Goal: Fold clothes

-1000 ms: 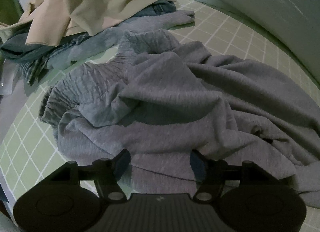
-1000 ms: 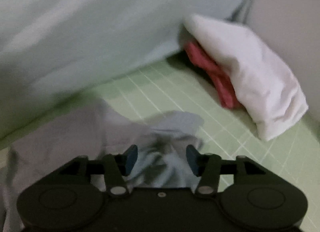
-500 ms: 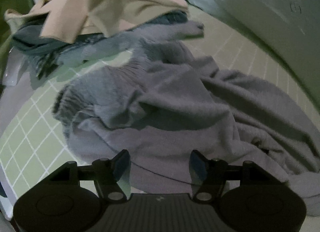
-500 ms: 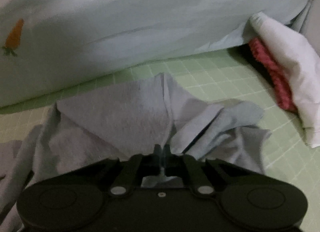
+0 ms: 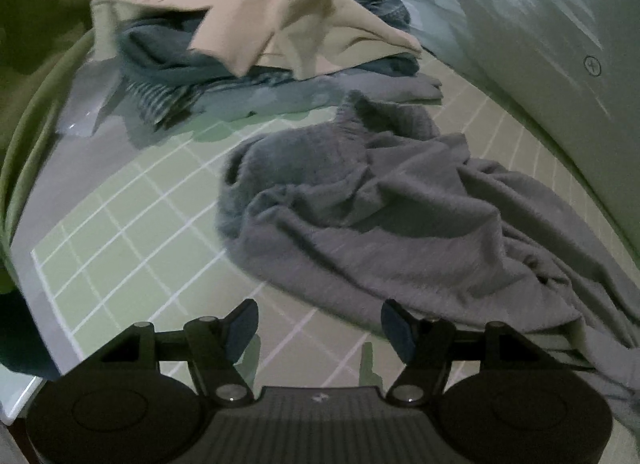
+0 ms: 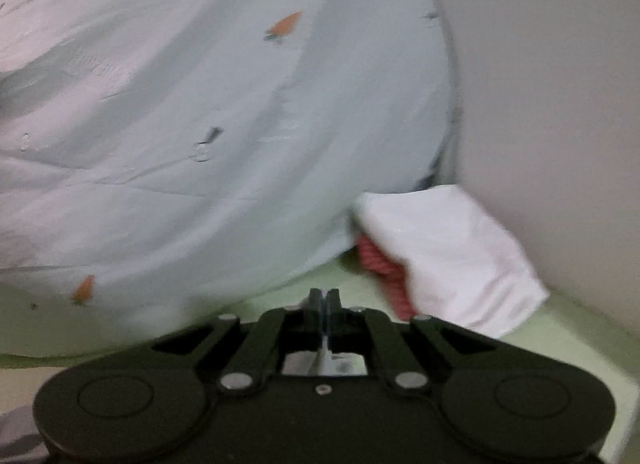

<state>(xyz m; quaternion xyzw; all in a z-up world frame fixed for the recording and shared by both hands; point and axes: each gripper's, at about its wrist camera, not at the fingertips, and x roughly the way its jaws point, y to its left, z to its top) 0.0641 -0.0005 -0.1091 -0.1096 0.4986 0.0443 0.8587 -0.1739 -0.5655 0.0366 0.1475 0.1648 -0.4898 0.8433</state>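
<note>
**Grey garment mid-fold on the green mat**

The left gripper (image 5: 318,324) is hovering with fingers spread wide over the grid mat (image 5: 120,232), just short of the crumpled grey garment (image 5: 400,216). The right gripper (image 6: 323,304) is pinching a thin strip of fabric, fingers pressed together; can't tell which piece it is.

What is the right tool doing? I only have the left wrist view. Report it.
Observer: The right tool is shut, pinching a sliver of grey cloth.
Operator: Tell me what lies ahead of it.
Observer: A white cloth lies folded over a red one on the green mat.
Operator: Say where that pair sits.
Observer: In the corner, where the carrot-print sheet meets the wall.
</note>
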